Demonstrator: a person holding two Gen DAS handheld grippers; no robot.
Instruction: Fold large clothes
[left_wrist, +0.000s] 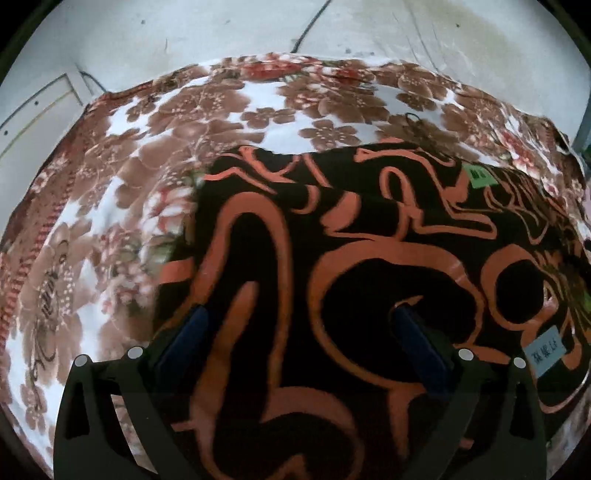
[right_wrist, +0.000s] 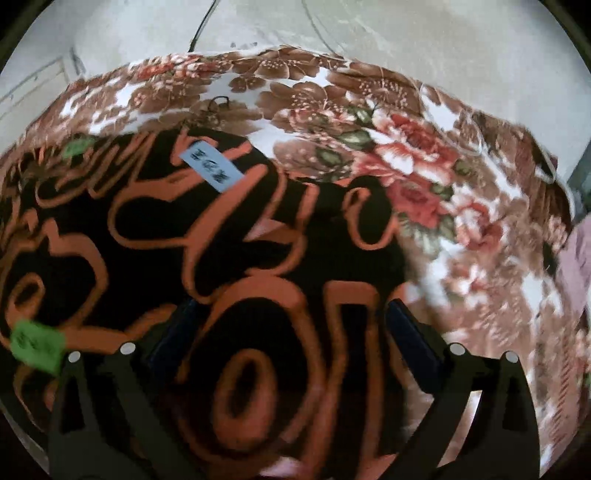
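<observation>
Beyond the black garment (left_wrist: 332, 258) edges, bare floral blanket (left_wrist: 110, 221) all round.

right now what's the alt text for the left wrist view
A black garment with orange swirls lies folded on a floral blanket, filling the centre. The left gripper hangs over it, jaws wide open, gripping nothing. A pale blue label sits on the garment's right.

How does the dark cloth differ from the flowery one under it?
The garment is black with orange swirls; the blanket is white with brown and red flowers. The garment lies folded on top, with a straight far edge; the blanket is spread out beneath it and reaches much farther on all sides. The garment bears small blue and green labels; the blanket shows none. Both look soft and lie flat.
</observation>
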